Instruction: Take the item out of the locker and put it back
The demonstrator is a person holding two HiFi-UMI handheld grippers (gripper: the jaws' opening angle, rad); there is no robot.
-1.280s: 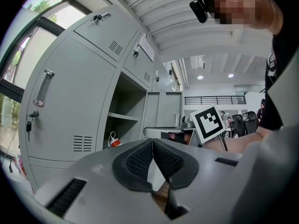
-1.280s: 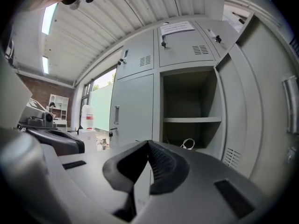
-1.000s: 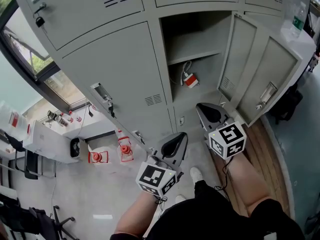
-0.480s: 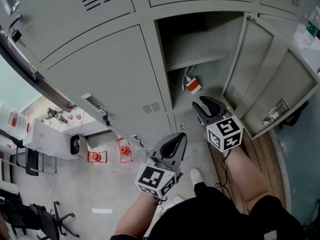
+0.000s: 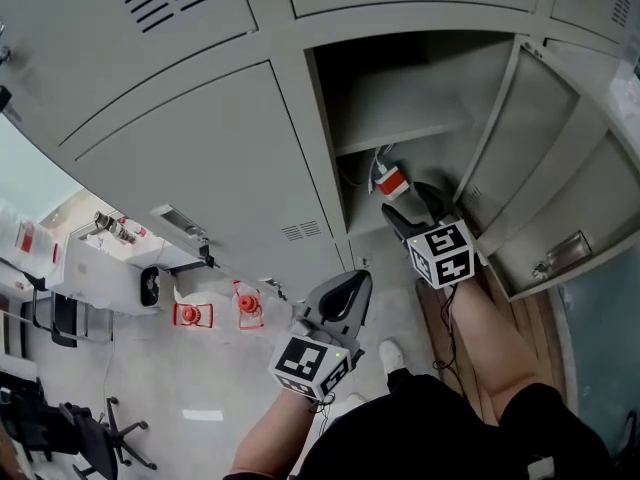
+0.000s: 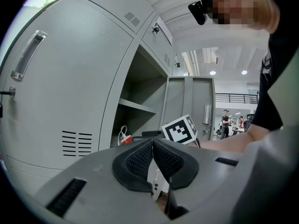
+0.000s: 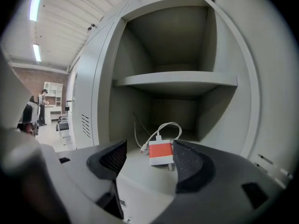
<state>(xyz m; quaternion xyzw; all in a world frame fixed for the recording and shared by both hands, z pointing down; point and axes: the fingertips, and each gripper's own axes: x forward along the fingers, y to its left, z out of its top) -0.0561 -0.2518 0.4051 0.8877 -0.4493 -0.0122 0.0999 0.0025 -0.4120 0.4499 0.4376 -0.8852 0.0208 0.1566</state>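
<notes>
One red-and-white charger block [image 7: 161, 154] is lying on the floor of the open locker compartment [image 7: 133, 164], under the shelf [image 7: 177, 80]. Its white cable [image 7: 166, 126] is looping behind it toward the back wall. It is resting flat and nothing is touching it.

The right gripper [image 7: 150, 158] is pointing into the compartment, slightly downward, and its jaws have just been opening, so they are now standing wide apart. In the right gripper view the charger block is showing in the gap between the two pads. It appears to be lying a little ahead of the tips rather than inside them, and neither pad is pressing on it.

The left gripper [image 6: 153, 143] is hanging back outside the locker, below and to the left of the right one. Its jaws are pressed together on nothing. The compartment's door [image 5: 540, 168] is standing swung out to the right, and the neighbouring locker doors [image 5: 200, 158] are closed.

Judging by this, the task is only at its first reach. The way in is clear and the right gripper is lined up, but the grasp is not yet made. Closing on the charger block, lifting it out past the door frame, carrying it back in and setting it down again are all left to do. The trailing cable is likely to drag along and could snag on the way out.
</notes>
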